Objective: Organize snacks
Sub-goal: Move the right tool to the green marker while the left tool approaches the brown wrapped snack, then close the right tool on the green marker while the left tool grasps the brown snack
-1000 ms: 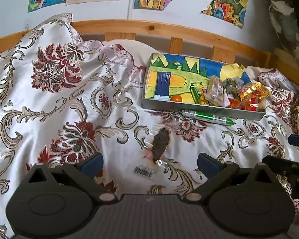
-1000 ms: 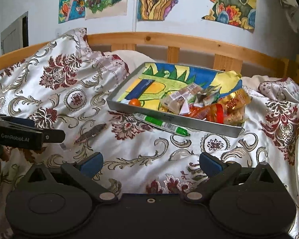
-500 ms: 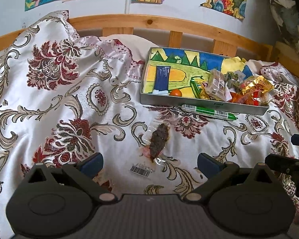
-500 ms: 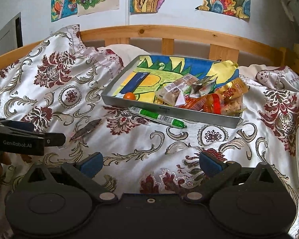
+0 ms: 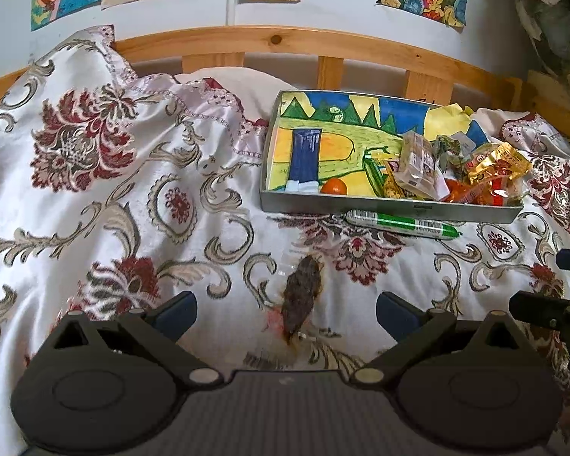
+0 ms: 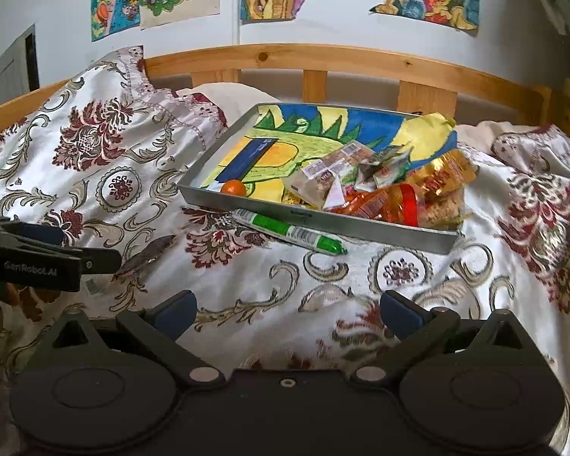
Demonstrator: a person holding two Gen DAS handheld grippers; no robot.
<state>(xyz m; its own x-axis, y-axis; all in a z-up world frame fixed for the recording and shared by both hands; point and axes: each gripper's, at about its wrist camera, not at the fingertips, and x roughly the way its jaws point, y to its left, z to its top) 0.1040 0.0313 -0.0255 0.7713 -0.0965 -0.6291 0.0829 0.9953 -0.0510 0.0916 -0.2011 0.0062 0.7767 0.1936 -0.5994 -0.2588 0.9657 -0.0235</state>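
1. Now our left tongs point(image 5: 287, 306) stand apart around the dark snack packet point(image 5: 301, 296) on the bedspread point(image 5: 95, 190), ready to clamp it.
2. Our right tongs point(image 6: 288, 308) wait apart, empty, facing the tray point(image 6: 361, 224) where snacks belong; the green tube point(image 6: 288, 230) lies just beside it.

Shallow grey metal tray point(image 5: 387, 205) sits on the floral satin bedspread point(image 5: 114, 197), before the wooden slatted headboard point(image 5: 323, 43). In the tray: small orange round fruit point(image 5: 333, 187) at its near-left edge, heap of crinkly snack packets point(image 5: 456, 174) filling its right end. Green-and-white tube-shaped snack stick point(image 5: 402, 224) lies on the bedspread just before the tray's near wall. Dark brown snack in a clear wrapper point(image 5: 302, 296) lies nearer, left of the stick, between the left gripper's point(image 5: 287, 306) fingers. Right gripper point(image 6: 288, 307) hovers right of the left gripper, before the tray.
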